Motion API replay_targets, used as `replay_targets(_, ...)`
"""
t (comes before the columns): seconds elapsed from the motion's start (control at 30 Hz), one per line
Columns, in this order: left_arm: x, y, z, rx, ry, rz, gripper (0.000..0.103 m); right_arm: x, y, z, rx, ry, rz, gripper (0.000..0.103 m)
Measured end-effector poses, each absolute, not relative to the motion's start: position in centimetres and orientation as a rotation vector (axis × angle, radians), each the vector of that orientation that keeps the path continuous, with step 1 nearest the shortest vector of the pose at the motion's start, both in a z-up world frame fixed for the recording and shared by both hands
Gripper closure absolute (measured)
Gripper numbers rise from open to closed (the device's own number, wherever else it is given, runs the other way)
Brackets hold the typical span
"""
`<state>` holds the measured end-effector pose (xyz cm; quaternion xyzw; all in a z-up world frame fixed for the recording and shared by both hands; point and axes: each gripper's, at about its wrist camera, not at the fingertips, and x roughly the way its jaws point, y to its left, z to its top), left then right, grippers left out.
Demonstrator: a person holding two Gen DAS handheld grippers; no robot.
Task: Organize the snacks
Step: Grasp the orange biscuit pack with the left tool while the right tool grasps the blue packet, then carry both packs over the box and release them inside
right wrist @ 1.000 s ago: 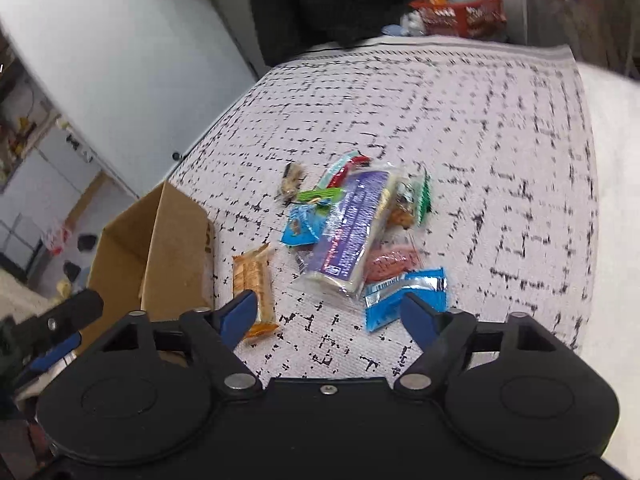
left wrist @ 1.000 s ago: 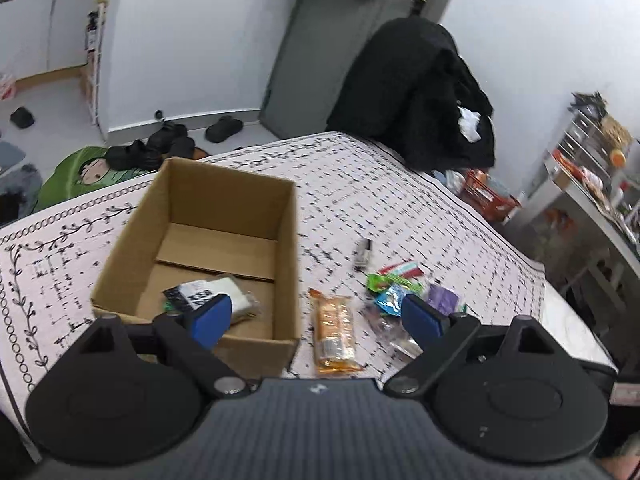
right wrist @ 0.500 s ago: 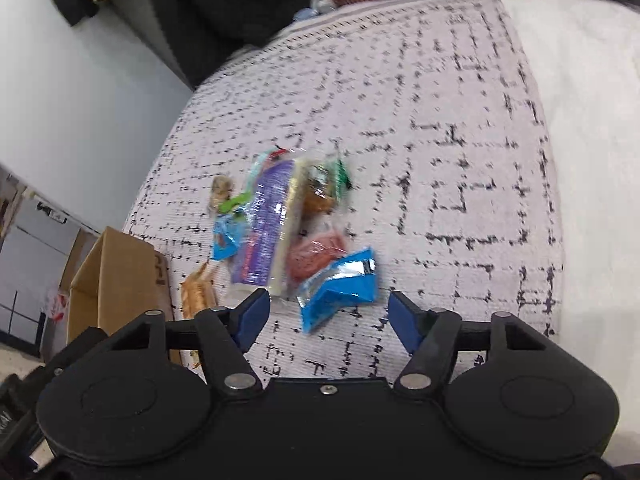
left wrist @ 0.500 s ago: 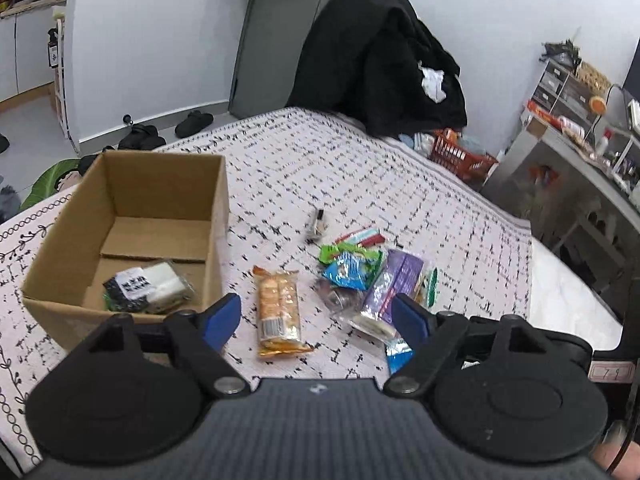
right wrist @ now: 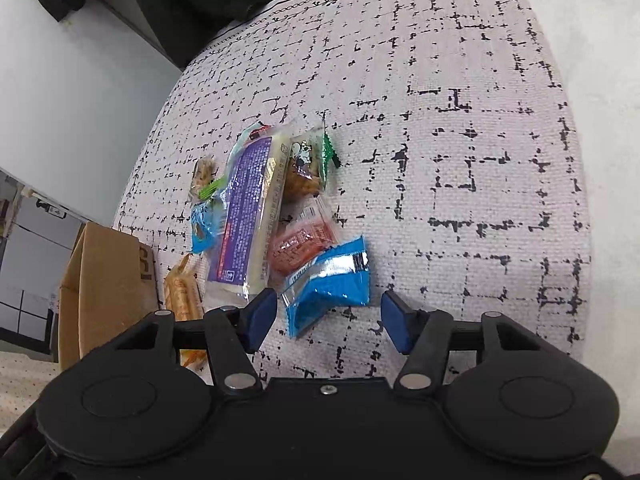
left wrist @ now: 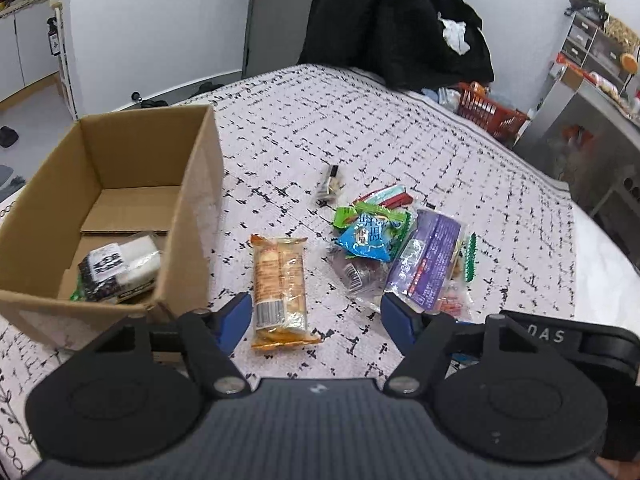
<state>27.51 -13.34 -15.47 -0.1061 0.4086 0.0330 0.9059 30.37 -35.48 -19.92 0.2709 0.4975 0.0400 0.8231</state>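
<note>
Bedding with a black-on-white broken-grid print covers the bed [left wrist: 360, 128], which carries everything in the left wrist view. Next in size, the cardboard box [left wrist: 200, 208] sits open at nine o'clock, with one black-and-white packet [left wrist: 116, 270] already lying on its floor. Beyond it at twelve o'clock a heap of dark clothing [left wrist: 396, 20] stands at the far edge of the bed. Loose snacks make a pile at three o'clock of the box: the purple packet [left wrist: 430, 258] is the biggest, then the orange cracker pack [left wrist: 280, 280] lying apart between pile and box, then the blue wrapper [right wrist: 330, 280] at the pile's near edge, a smaller blue sachet [left wrist: 370, 238], a red pouch [right wrist: 302, 242] and a green-edged snack [right wrist: 310, 162]. Both tongs are about half open and closing with nothing pressed yet: the left tongs [left wrist: 316, 316] hang just above the cracker pack's near end, the right tongs [right wrist: 328, 318] straddle the blue wrapper's lower corner. By my reading the step in hand is a double pick, one snack per hand, with most of the sorting not yet done. The next move calls for lowering each pair until the pads flank its packet, pinching lightly since the film wrappers look slippery and crushable, then carrying both towards nine o'clock and dropping them in the box.
</note>
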Motion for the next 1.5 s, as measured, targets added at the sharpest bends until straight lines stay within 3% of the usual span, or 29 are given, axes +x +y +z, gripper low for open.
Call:
replay_targets(0.33,29.1,-15.0,-17.0,-0.118,0.833,0.158,0.033,31.7,-34.6,-20.7,0.54,1.047,0.111,0.048)
replay_targets(0.83,30.0,-15.0,-19.9,-0.187,0.836,0.29,0.033,31.5,-35.2,-20.9,0.54,1.043,0.113,0.051)
replay_targets(0.97,30.1,-14.5,-20.9,-0.225,0.881,0.29,0.048,31.4,-34.8,-20.7,0.515,1.042,0.115,0.052)
replay_targets(1.13,29.6,-14.1,-20.9,-0.258,0.879,0.264,0.069,31.2,-34.6,-20.7,0.503,1.051,0.101,0.063)
replay_targets(1.5,27.2,-14.3,-17.7,-0.272,0.835,0.172,0.069,30.0,-35.4,-19.7,0.557,1.024,0.122,0.072)
